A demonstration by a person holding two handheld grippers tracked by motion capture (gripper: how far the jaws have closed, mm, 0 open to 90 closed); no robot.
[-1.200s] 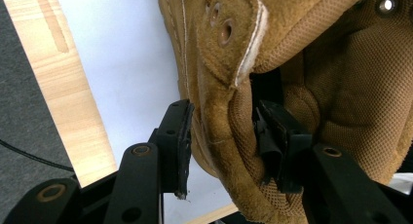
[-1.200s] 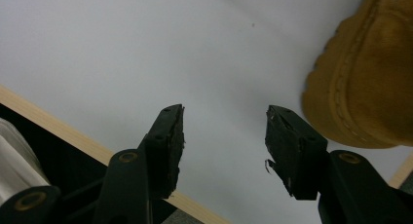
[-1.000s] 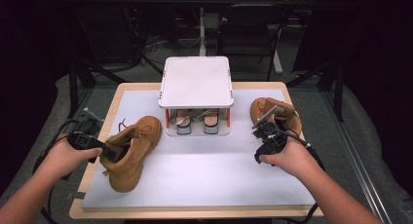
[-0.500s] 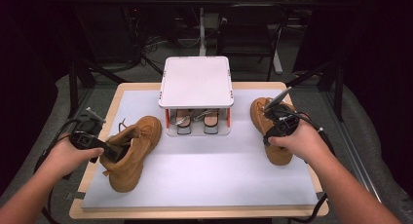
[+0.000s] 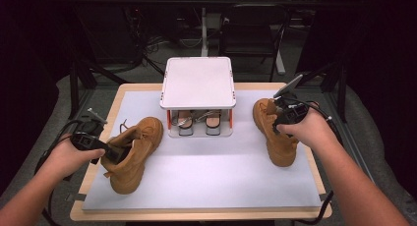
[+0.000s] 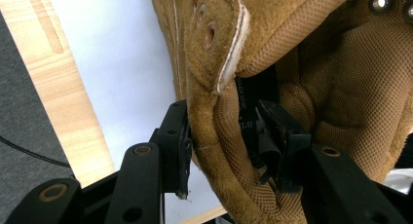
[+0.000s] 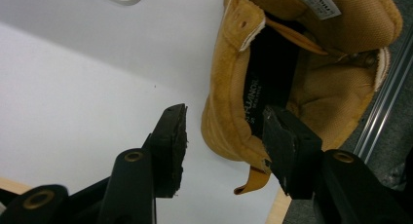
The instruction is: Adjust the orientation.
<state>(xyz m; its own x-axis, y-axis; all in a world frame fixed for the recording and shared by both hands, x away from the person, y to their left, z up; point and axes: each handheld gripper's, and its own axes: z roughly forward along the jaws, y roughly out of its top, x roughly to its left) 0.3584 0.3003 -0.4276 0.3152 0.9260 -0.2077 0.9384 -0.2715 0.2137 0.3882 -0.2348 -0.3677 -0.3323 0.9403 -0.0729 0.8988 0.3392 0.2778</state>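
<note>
Suede left boot we hold clamped at its collar with the left gripper, while the right gripper, jaws apart, straddles the right boot collar, not yet gripped.

High view above the table, forward-down; tool views close, sharing its boots

Both boots are tan suede: the left boot has a mesh-patterned tan lining and pale stitching along its collar, and the right boot shows a black insole with white print. The counter is light wood under a pale lavender-white mat. The small shelf has a white top and red-orange side edges. Each hand-held gripper has black jaws.
</note>
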